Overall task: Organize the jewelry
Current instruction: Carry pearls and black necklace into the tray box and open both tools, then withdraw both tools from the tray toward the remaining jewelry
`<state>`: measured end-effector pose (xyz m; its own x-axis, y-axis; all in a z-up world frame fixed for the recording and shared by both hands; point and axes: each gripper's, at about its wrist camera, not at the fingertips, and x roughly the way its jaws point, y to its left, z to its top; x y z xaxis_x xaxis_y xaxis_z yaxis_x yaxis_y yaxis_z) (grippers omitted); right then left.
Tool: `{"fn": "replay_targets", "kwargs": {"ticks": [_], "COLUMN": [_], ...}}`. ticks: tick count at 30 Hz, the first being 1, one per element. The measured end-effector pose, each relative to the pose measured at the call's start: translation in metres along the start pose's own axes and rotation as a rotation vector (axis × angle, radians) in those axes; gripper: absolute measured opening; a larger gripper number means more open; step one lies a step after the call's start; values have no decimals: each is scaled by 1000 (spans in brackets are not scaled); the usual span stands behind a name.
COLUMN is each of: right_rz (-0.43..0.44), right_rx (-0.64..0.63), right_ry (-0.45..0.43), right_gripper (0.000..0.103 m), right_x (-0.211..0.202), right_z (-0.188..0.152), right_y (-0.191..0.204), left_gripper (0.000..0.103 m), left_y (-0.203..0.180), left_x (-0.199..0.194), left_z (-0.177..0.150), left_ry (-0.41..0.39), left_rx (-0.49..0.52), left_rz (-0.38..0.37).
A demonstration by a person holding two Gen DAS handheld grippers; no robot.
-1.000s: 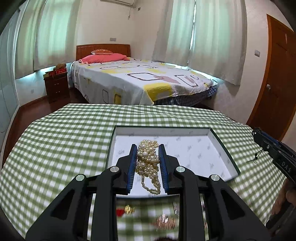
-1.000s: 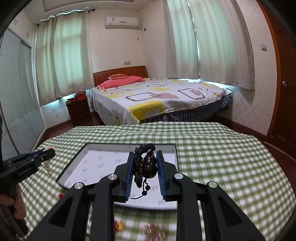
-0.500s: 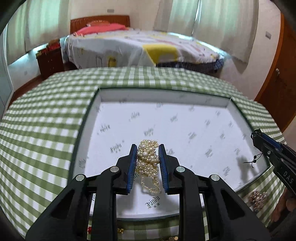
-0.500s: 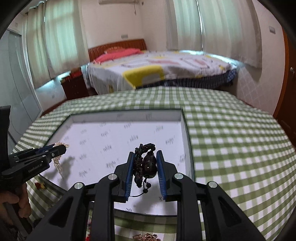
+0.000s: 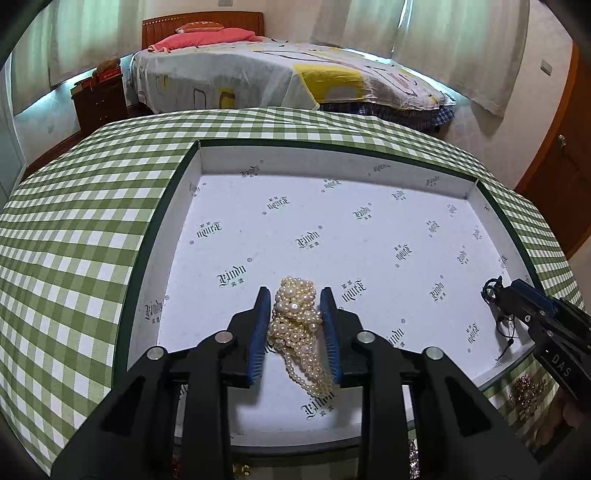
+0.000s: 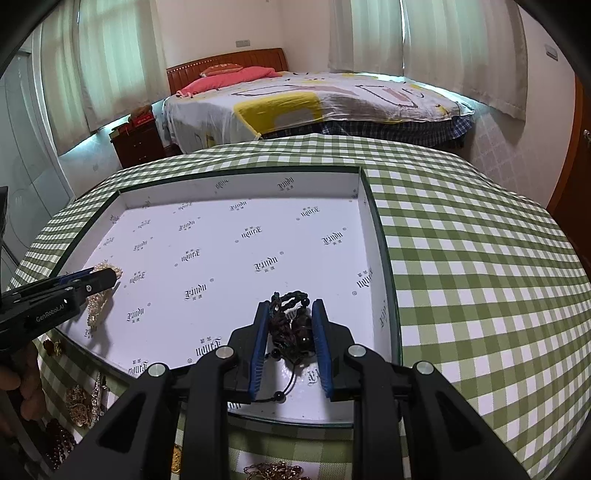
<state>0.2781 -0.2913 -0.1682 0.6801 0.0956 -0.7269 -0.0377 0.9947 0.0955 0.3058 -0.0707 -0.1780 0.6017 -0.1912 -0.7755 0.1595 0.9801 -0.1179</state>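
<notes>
Our left hand-held gripper [image 5: 295,325] pinches a limp, slippery bunch of cream pearl strands [image 5: 297,325] and our right hand-held gripper [image 6: 290,332] clamps a soft dark beaded cord bracelet [image 6: 291,325], both best held mid-bundle, just above the white-lined shallow box [image 5: 177,236] ahead.

Black gripper [image 5: 295,325] — blue pads [image 5: 258,332]

Daylight came through curtained windows [image 6: 365,35]; room bright. Box floor [image 5: 332,236] showed soft shadows. Strong fisheye bending, dark corners. Focus was sharp.
</notes>
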Motion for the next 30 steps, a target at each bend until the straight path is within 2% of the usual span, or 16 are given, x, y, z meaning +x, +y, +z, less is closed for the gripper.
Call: {"fn": "replay_targets", "kwargs": {"ticks": [2,4,6,8,14,22,27,30], "right_rz": [1,2,1,-2,-8,-20,-12,-7], "right_rx": [1,3,7,11,10,-13,-24,-35], "right_ry": [-1,-5,-11,-22,-61,-128,-137,-130], "right_gripper": [25,29,40,45,56,65,67,72], "right_x": [-1,-2,-4,-8,-28,-74,-93,-100], "right_z": [-1,-1,-2,-1,0,-22,-48,-64], "right_y": [-1,-1,-3,-3,1,15,24,30], "left_gripper": [47,49,51,57,68,75,76,76], "left_y": [-1,0,1,1,1,-4,-4,-2], "left_x": [0,-1,-1,-3,-25,-77,-101,-113], "left_z": [-1,-1,-1,-1,0,-22,-46,-61], "left_ry": [-1,-2,0,-8,-48,-159,-181,-187], "left_rx": [3,-3,-5,-3,-6,28,24,25], "left_rz": [3,-5,-8,-9,-9,28,32,38]}}
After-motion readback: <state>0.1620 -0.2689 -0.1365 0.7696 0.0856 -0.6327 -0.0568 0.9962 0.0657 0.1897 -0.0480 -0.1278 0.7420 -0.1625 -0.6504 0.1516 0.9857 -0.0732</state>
